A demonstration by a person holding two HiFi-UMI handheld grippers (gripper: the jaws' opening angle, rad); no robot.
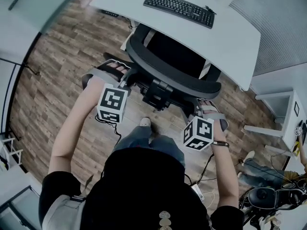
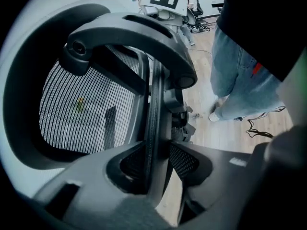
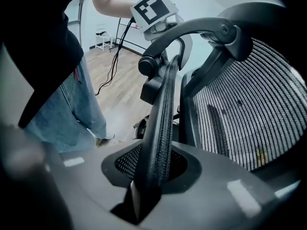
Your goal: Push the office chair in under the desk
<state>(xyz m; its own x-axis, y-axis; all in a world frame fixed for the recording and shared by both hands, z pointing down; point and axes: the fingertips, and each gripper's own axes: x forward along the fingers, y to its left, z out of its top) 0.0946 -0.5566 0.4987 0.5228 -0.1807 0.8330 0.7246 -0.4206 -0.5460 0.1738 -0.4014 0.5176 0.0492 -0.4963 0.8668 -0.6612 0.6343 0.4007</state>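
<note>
A black mesh office chair [image 1: 172, 71] stands with its seat under the white desk [image 1: 230, 37] and its curved backrest facing me. My left gripper [image 1: 125, 74] holds the backrest's left edge. In the left gripper view the thin black rim [image 2: 156, 109] runs between the jaws, and my left gripper [image 2: 158, 162] is shut on it. My right gripper [image 1: 204, 107] holds the backrest's right edge. In the right gripper view my right gripper [image 3: 153, 169] has its textured pads on both sides of the rim [image 3: 163, 109]. The chair's base is hidden.
A black keyboard [image 1: 180, 8] lies on the desk. My legs and one shoe [image 1: 145, 122] are just behind the chair on the wood floor. Cables [image 1: 204, 176] trail on the floor at the right, near white furniture [image 1: 276, 128] and another chair's base [image 1: 264, 198].
</note>
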